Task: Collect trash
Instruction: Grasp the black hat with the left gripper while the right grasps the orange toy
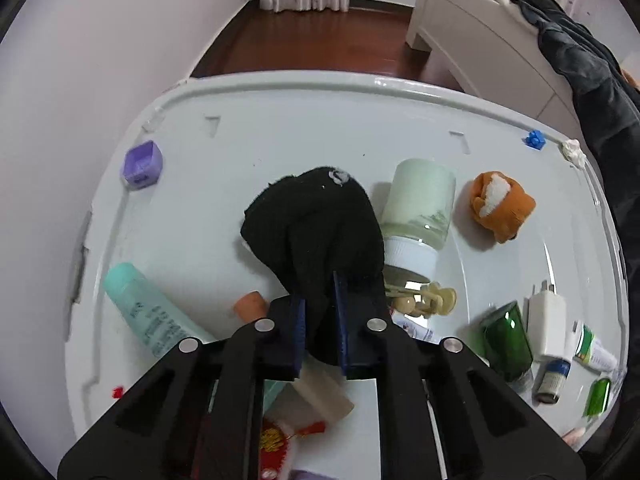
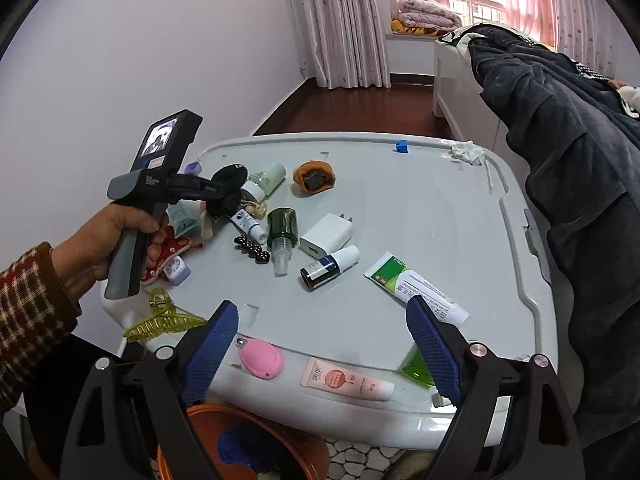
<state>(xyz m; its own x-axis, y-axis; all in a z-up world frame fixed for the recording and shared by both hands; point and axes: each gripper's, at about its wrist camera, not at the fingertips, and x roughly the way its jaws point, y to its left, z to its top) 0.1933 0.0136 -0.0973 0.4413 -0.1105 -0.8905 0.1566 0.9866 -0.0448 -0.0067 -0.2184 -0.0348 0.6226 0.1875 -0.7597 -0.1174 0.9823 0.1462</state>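
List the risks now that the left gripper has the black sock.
The left gripper pinches only one end of the black sock, so it may slip free when lifted. Its hanging bulk lies against the pale bottle and could drag that or the wooden figure along.

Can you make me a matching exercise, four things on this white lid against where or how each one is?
1 black sock
2 blue brick
3 pink clipper
4 right gripper

A at the lid's far edge
B open, holding nothing
C at the lid's near edge
D pinched in the left gripper

Pairs: 1-D, 2-A, 3-C, 4-B
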